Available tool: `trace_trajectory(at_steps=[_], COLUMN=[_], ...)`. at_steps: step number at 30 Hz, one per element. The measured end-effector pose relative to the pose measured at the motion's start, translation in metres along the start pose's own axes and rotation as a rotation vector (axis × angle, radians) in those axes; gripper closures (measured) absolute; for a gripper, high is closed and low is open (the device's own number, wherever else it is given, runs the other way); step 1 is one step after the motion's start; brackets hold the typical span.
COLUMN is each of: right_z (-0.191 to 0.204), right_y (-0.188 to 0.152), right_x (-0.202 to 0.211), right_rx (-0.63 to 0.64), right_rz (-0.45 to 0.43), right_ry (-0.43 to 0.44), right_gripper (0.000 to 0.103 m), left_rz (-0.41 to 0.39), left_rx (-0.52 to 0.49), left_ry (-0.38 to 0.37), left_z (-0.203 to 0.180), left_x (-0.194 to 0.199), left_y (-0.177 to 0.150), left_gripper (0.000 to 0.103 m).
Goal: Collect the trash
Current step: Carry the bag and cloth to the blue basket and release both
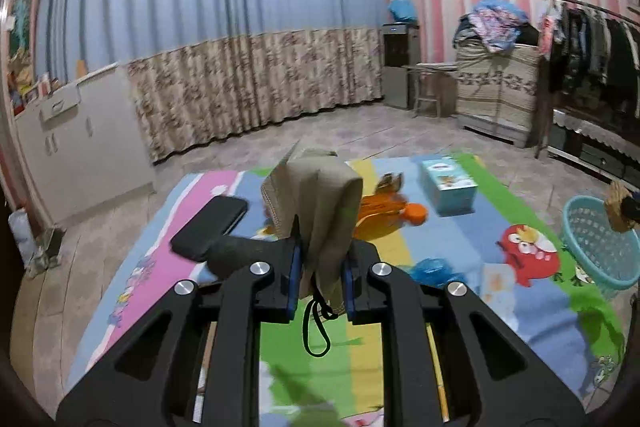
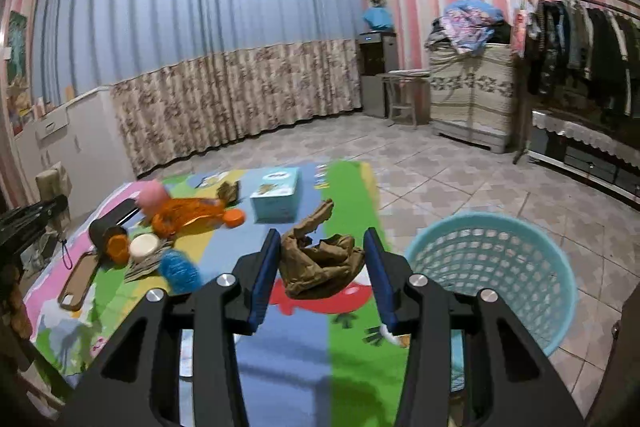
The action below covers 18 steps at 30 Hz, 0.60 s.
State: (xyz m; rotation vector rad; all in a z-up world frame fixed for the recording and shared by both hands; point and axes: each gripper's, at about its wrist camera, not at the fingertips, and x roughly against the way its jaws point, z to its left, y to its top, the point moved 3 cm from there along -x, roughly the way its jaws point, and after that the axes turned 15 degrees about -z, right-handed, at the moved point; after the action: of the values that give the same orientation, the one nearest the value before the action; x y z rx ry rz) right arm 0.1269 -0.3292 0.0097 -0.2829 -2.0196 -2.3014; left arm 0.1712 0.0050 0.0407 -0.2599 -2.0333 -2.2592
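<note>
Clearly, the left gripper (image 1: 320,275) was clamped on a beige folded cloth-like piece (image 1: 320,195), its blue pads pressing the lower end from both sides while the bulk of it rose upright above the fingertips. A thin dark cord loop (image 1: 316,327) hung down between the jaws beneath it. What exactly the beige piece was could not be told.

The right gripper (image 2: 324,267) held a crumpled brown paper wad (image 2: 320,259) between its blue pads. The jaws stood partly apart, with the wad filling most of the gap; its right edge met the right pad, and a twisted tail of paper stuck up beyond the fingertips. In the left wrist view the same wad appeared small at the far right, above the basket rim.

A light blue mesh basket (image 2: 492,267) stood on the tiled floor, just beside the right edge of the colourful play mat (image 2: 280,355) and to the right of the right gripper.

On the mat lay further items: a pale blue box (image 2: 276,195), an orange crinkled bag (image 2: 188,213), a blue scrunched piece (image 2: 180,269), a dark cup on its side (image 2: 106,233) and a black case (image 1: 210,227).
</note>
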Motion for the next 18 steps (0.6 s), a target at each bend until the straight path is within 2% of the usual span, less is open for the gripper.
trace_trajectory(at_steps=[9, 18], right_z=[-0.047, -0.088], right_y=[0.016, 0.036], right_x=[-0.005, -0.023], right_rx=[0.019, 0.033], right_rz=[-0.008, -0.026], right_ry=[-0.109, -0.184], right_gripper=[0.06, 0.06], left_rz=[-0.002, -0.019], left_rx=[0.013, 0.012], left_ry=[-0.114, -0.245], left_z=[-0.05, -0.127], left_x=[-0.013, -0.028], left_y=[0.006, 0.013], left_gripper=[0.088, 0.088])
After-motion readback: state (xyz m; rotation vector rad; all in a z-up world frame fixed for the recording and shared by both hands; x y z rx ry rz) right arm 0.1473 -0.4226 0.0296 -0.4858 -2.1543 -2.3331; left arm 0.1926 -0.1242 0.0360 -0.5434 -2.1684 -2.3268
